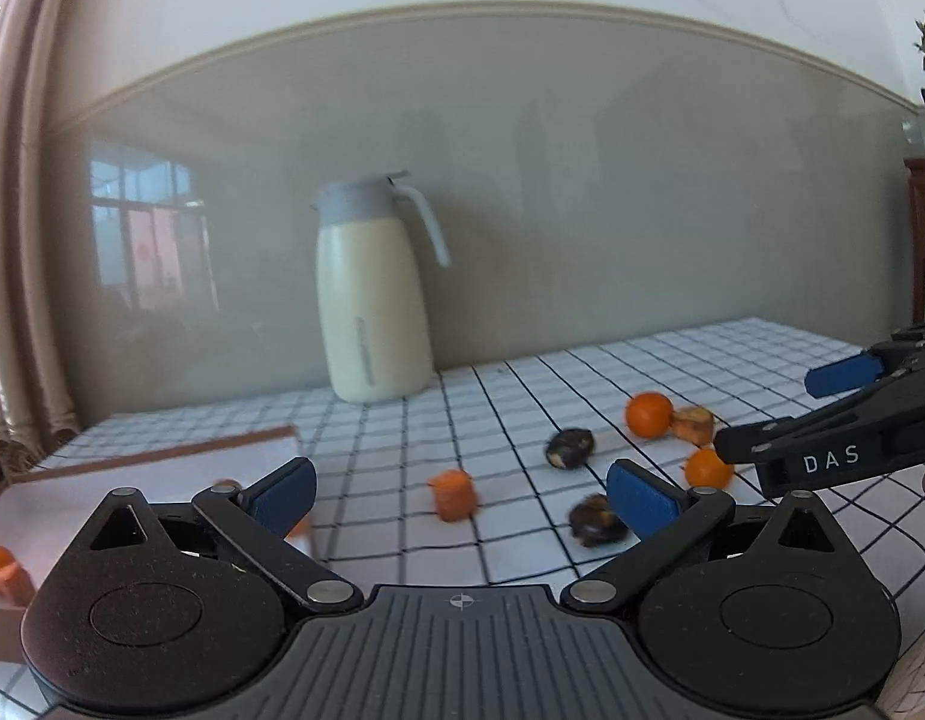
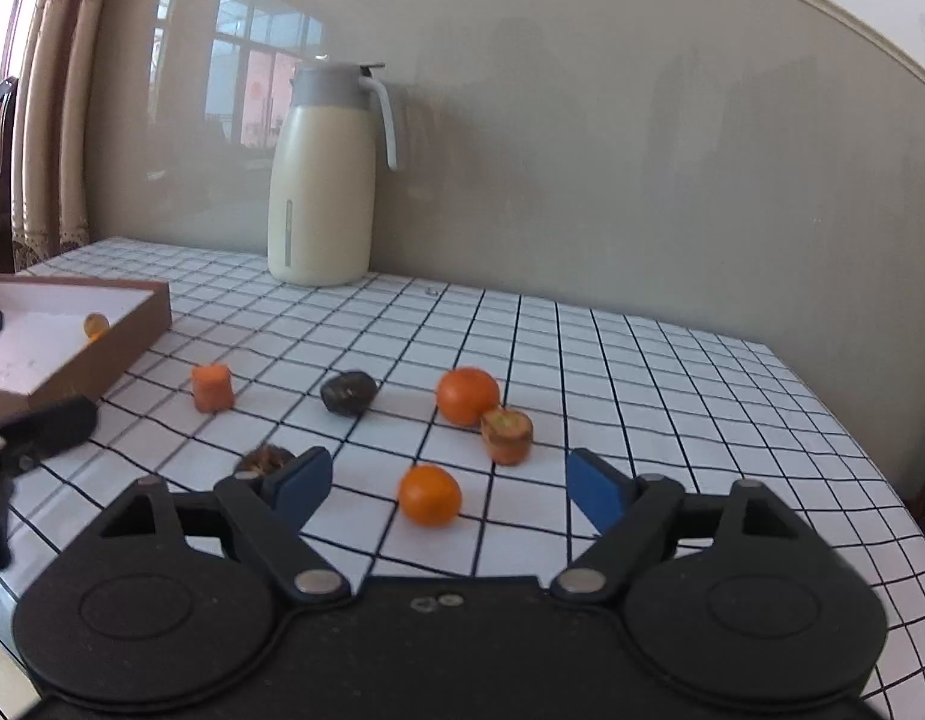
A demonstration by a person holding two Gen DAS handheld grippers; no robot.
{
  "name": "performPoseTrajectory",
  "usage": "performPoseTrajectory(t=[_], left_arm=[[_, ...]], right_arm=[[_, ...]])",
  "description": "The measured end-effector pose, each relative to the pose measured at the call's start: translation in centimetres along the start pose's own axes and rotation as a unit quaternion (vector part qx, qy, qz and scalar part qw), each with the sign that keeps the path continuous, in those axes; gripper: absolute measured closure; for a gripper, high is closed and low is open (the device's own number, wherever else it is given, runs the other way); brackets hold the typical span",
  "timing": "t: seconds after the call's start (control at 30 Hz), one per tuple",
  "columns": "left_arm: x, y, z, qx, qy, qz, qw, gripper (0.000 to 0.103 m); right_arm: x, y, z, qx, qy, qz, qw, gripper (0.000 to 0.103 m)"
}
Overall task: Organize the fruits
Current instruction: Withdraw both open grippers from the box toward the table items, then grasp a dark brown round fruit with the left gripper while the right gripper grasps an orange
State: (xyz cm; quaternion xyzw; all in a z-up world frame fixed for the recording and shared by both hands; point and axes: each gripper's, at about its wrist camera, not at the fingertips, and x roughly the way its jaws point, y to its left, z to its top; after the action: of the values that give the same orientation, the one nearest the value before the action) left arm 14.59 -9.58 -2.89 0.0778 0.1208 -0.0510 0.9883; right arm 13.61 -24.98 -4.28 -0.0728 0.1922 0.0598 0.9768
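Right claw point(image 2: 447, 489) wide open, empty, near mandarin point(image 2: 430, 494) on worktop point(image 2: 672, 372) between its fingers. Light, round, smooth, likely rolls; grip across its widest middle, gently. Left claw point(image 1: 459, 489) wide open, empty, over carrot chunk point(image 1: 454, 494).

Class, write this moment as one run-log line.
left gripper: open, empty | right gripper: open, over near orange | box: some fruit inside | table: fruit loose

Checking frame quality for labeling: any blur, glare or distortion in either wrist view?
Left wrist: motion blur smears the box edge and carrot chunk; wall panel reflects a window; fisheye bends the grid tablecloth. Right wrist: sharper, nearest orange crisp; same window reflection beside the jug.
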Motion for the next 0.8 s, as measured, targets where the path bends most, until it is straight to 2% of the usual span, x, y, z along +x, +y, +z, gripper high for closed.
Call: performPoseTrajectory(t=[0.1,0.13,0.17,0.2,0.3,0.37,0.53,0.63,0.8], left_arm=[[1.1,-0.8,-0.3,-0.003,0.016,-0.002,0.9999,0.001],[1.4,-1.0,-0.4,-0.006,0.022,-0.007,0.9997,0.011],[1.8,-1.2,-0.5,-0.008,0.032,-0.014,0.9994,0.021],[2.0,-1.4,-0.5,-0.01,0.039,-0.02,0.999,0.024],[2.8,-2.2,-0.8,-0.011,0.046,-0.029,0.9985,0.024],[3.2,-2.7,-0.9,-0.011,0.053,-0.038,0.9978,0.03],[4.6,-3.6,-1.2,-0.015,0.076,-0.048,0.9958,0.04],[5.2,-4.1,-1.3,-0.016,0.084,-0.053,0.9949,0.045],[5.9,-4.4,-1.3,-0.017,0.09,-0.054,0.9944,0.046]], right_arm=[[0.5,-0.2,-0.5,-0.001,0.009,-0.003,1.0,0.026],[0.8,-0.3,-0.6,0.0,0.015,0.0,1.0,0.027],[1.0,-0.3,-0.7,0.0,0.019,0.004,1.0,0.033],[1.3,-0.4,-0.7,0.001,0.02,0.008,1.0,0.039],[2.2,-0.4,-1.0,0.002,0.032,0.019,0.999,0.046],[2.7,-0.3,-0.9,0.001,0.037,0.023,0.999,0.051],[3.7,0.1,-0.9,0.005,0.043,0.033,0.999,0.055],[4.4,0.2,-1.1,0.004,0.052,0.039,0.998,0.061],[4.9,-0.1,-1.2,0.009,0.051,0.041,0.998,0.064]])
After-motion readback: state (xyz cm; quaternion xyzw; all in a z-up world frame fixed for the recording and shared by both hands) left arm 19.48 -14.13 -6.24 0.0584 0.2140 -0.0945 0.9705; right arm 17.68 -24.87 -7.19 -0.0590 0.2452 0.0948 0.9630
